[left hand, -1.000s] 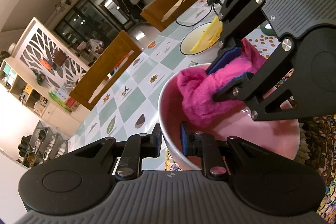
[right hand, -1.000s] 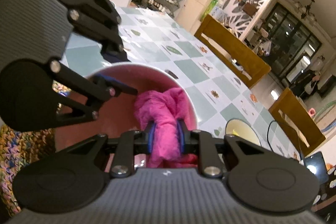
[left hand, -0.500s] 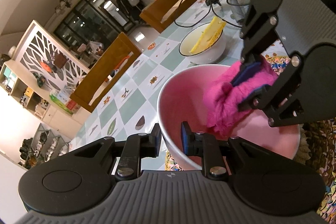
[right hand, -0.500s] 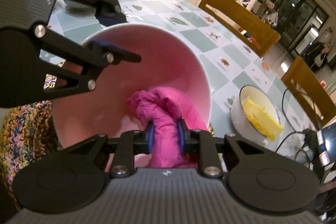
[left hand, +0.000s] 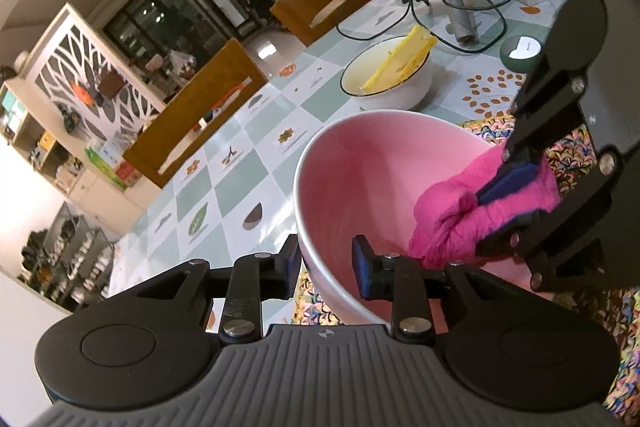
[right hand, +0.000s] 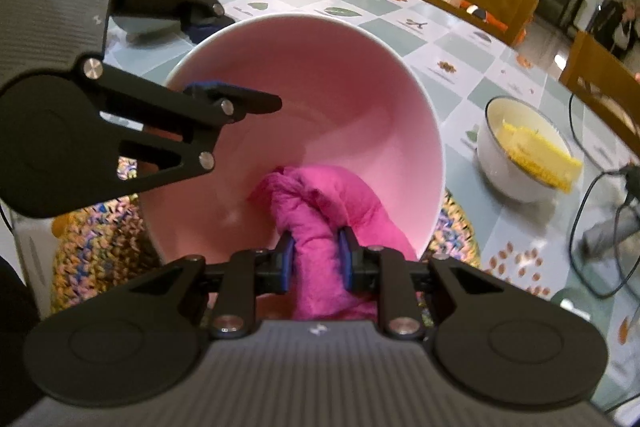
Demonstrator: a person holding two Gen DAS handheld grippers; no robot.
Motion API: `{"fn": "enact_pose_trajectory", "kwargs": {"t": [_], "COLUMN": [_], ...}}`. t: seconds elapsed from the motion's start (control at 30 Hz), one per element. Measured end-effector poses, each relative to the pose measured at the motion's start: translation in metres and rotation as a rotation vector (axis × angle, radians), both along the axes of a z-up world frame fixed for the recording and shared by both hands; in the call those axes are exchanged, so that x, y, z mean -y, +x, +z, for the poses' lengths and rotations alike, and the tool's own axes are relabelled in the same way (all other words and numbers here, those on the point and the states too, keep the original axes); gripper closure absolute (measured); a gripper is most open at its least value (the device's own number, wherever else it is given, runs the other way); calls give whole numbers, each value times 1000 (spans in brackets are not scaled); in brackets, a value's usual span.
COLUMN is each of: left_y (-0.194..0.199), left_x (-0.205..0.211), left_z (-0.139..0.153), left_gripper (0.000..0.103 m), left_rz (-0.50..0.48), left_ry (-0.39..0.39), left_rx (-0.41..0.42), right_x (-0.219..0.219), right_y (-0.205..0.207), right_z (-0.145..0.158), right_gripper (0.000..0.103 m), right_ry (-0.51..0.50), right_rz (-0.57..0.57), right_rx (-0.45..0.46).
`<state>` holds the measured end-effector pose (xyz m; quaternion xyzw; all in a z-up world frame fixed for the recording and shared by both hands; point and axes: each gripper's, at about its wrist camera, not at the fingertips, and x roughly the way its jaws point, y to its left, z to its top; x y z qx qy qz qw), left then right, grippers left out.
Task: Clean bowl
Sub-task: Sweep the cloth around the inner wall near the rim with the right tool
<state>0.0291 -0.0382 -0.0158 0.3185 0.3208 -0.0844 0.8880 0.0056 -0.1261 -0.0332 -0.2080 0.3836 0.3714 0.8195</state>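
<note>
Now the pink bowl (right hand: 304, 99) sits tipped on the crocheted mat (right hand: 92, 247), its mouth turned toward my right camera, with its rim pinched by my left gripper (left hand: 326, 261): one jaw outside the wall, one inside, narrow and holding the rim. Inside the bowl, my right gripper (right hand: 316, 259) has its jaws clamped on the magenta cloth (right hand: 320, 203), which presses against the inner wall at about 6 o'clock in the right view. A second ago that cloth was up near the far wall at roughly 1 o'clock in the left view; since then it has swept across to about 3 o'clock, near the rim, baring most of the pink interior, which looks smooth and free of marks. I judge this as a wiping stroke under way, covering fresh wall with each pass. Further out on the bench (left hand: 240, 163), at 1 o'clock, a white bowl (left hand: 390, 83) holds a yellow sponge (left hand: 400, 61).
</note>
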Motion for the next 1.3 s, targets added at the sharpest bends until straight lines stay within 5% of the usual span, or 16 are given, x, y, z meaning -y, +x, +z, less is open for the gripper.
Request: {"fn": "enact_pose_trajectory", "kwargs": {"t": [0.43, 1.3], "left_y": [-9, -14], "left_x": [-10, -16], "left_z": [-5, -24], "left_gripper": [66, 70], "left_rz": [166, 264], "left_ry": [-205, -294], "left_rx": [-131, -216], "right_x": [2, 5], "right_y": [-2, -3], "right_z": [0, -2], "right_gripper": [79, 78], "right_ry": [90, 140], "right_rz": [-85, -116], "right_rx": [-65, -91]}}
